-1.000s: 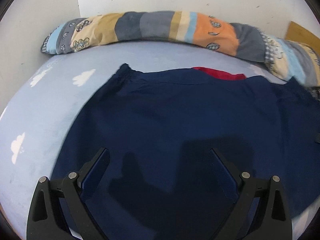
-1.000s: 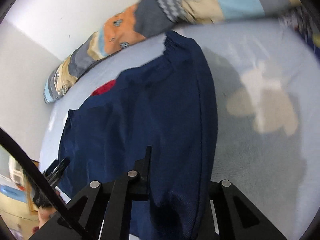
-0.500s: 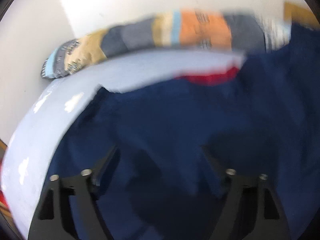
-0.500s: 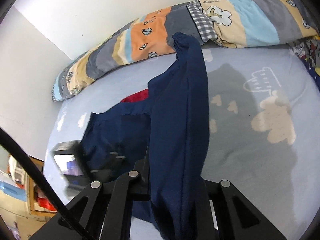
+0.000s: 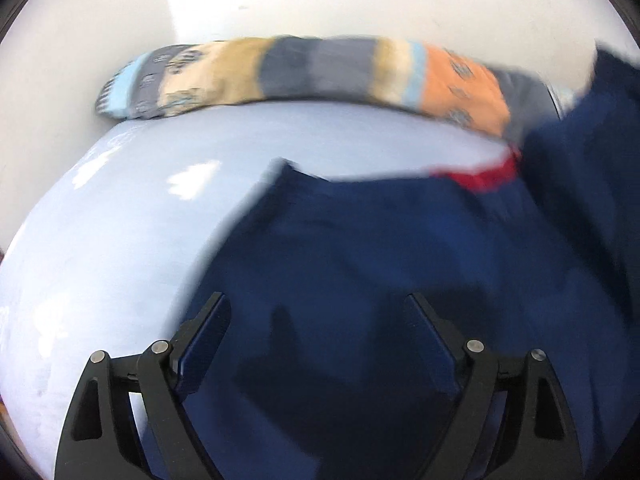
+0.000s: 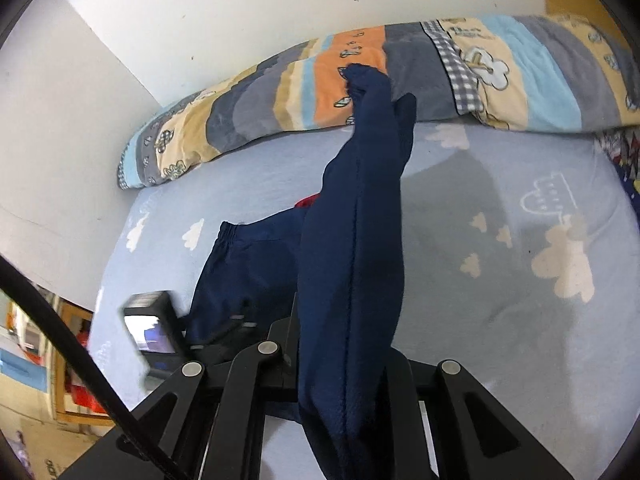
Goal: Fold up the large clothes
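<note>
A navy blue garment (image 5: 360, 248) with a red inner collar (image 5: 484, 174) lies on the light blue bed sheet (image 5: 120, 240). My left gripper (image 5: 316, 320) is open and empty, hovering just above the garment's lower left part. My right gripper (image 6: 344, 356) is shut on the garment's right side and holds a long fold of navy fabric (image 6: 360, 220) up off the bed. That lifted fabric also shows at the right edge of the left wrist view (image 5: 588, 152). The left gripper's camera body (image 6: 154, 328) shows in the right wrist view, beside the garment's left cuff (image 6: 228, 232).
A long striped patchwork bolster (image 6: 400, 72) lies along the white wall at the head of the bed; it also shows in the left wrist view (image 5: 300, 76). The sheet has white cloud prints (image 6: 568, 264). Beyond the bed's left edge stands a wooden shelf (image 6: 68, 360).
My right gripper has lifted the garment's right side higher and carried it leftward over the rest. My left gripper has shifted slightly and stays open above the fabric.
</note>
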`<state>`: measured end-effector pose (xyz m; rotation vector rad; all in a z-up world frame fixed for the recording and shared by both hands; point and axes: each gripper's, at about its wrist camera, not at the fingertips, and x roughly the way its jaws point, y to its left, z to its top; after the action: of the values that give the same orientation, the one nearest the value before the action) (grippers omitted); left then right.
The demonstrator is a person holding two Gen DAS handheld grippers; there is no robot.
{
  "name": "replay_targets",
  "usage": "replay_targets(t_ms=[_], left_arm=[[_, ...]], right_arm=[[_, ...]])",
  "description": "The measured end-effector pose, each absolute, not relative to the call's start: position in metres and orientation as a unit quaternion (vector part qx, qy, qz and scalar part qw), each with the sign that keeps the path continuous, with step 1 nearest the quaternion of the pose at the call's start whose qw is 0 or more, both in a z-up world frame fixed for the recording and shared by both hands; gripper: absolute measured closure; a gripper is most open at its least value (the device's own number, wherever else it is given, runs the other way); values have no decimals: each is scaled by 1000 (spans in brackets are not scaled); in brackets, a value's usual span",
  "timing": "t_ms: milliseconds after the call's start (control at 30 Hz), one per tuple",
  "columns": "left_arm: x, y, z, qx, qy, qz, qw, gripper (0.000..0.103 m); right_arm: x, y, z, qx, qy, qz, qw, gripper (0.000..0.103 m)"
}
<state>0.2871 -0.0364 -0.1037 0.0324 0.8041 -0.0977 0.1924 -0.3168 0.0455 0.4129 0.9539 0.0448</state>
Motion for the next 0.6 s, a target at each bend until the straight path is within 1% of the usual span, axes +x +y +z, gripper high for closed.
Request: replay_targets(t_ms=[100,200,267,333,433,600], left_arm=[[288,28,-80,-24,371,-13,928,15],[293,86,-50,-43,363,28,930,15],[286,121,-27,-66,338,52,937,14],[284,146,-11,-54,328,78,940,13],[281,170,-1,-53,316,77,944,13],[291,186,-14,-77,337,37,938,13]], right_arm=[[201,-286,47,174,466,1,868,89],[212,-249,40,141,475,-28,868,89],[220,-229,33,130,481,-41,866,89],[231,-203,18,115,486,-65,864,89],[247,-160,-13,77,492,-104,861,90],[267,-93,-75,25,497,-164,852,90]])
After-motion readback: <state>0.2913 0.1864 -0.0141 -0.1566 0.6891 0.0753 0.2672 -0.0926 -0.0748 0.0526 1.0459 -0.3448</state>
